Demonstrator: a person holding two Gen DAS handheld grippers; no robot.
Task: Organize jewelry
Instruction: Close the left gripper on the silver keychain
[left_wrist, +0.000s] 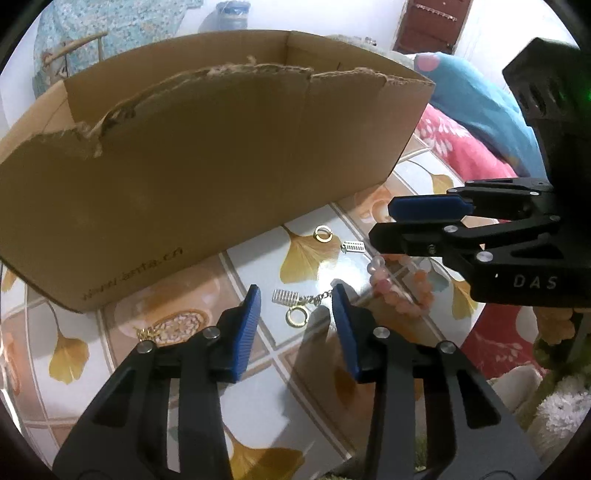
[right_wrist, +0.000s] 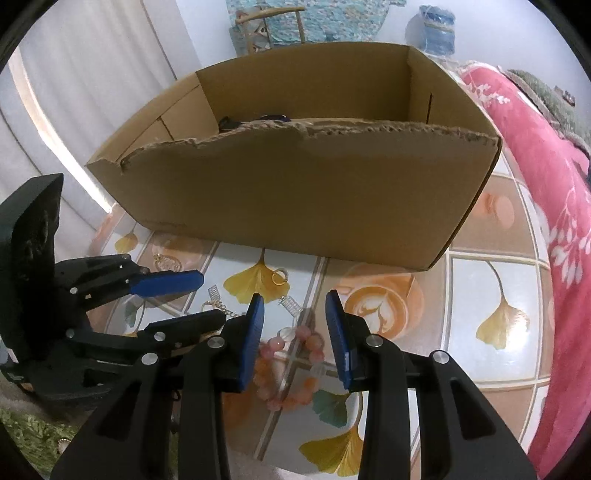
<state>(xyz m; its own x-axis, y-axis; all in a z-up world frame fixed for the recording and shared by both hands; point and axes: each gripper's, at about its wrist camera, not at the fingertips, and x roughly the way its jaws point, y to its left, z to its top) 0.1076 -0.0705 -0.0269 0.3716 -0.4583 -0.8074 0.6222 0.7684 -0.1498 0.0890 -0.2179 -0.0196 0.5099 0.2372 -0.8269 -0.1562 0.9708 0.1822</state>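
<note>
Item one, pink bead bracelet (right_wrist: 291, 363): lies flat on the leaf-patterned tablecloth (right_wrist: 491, 291), between the blue pads of my right gripper (right_wrist: 295, 314). The jaws stand part-spread on either side of it, and I see no pad pressing a bead, so I count it as not yet gripped.

Item two, chain earring with gold ring (left_wrist: 297, 315): on the cloth just ahead of my left gripper (left_wrist: 295, 295). Its jaws are likewise part-spread with nothing pinched; the chain runs toward the right-hand pad.

Item three, its mate, a gold ring (left_wrist: 323, 233) and a small silver comb-shaped charm (left_wrist: 354, 246): loose on the cloth nearer the box; whether they are joined I cannot tell.

Item four, a gold piece (left_wrist: 147, 334) left of my left gripper, too small to identify.

Container, cardboard box (right_wrist: 303, 192): open top, torn front rim, standing behind all the pieces. Something dark shows over the rim inside; I cannot say what.

Progress, my judgement: early. Every piece I can see sits outside the box, and both grips are still to be made.

Surroundings: a red floral blanket (right_wrist: 535, 177) at the right edge of the table.
</note>
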